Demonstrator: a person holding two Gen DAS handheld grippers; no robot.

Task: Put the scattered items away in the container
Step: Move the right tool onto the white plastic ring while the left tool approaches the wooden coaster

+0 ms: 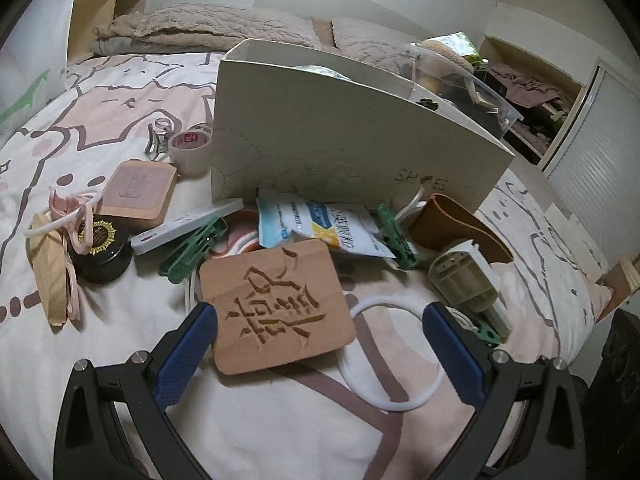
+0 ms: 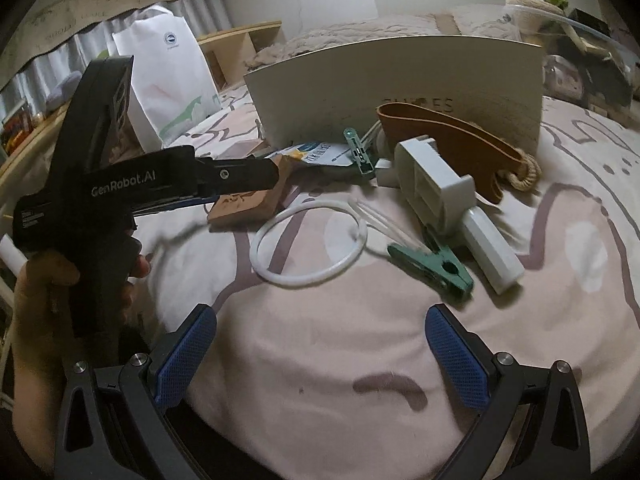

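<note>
A white shoe box (image 1: 328, 132) stands on the bed behind scattered items. My left gripper (image 1: 320, 320) is open, its jaws on either side of a carved wooden block (image 1: 276, 308) that lies flat on the bedsheet; the left finger (image 1: 188, 348) is close to the block's edge. A white ring (image 1: 394, 354) lies beside the block. In the right wrist view the box (image 2: 400, 88), the block (image 2: 248, 204), the ring (image 2: 308, 248) and a green clothespin (image 2: 432, 266) show. My right gripper (image 2: 320, 344) is open and empty above bare sheet.
Left of the box lie a tape roll (image 1: 190, 152), a pink-topped wooden block (image 1: 138, 194), a black round tin (image 1: 100, 248) and pink ribbon. A blue-white packet (image 1: 324, 228), brown leather strap (image 1: 460, 224) and grey plastic part (image 2: 436, 188) lie at the box's front. A paper bag (image 2: 168, 80) stands at the left.
</note>
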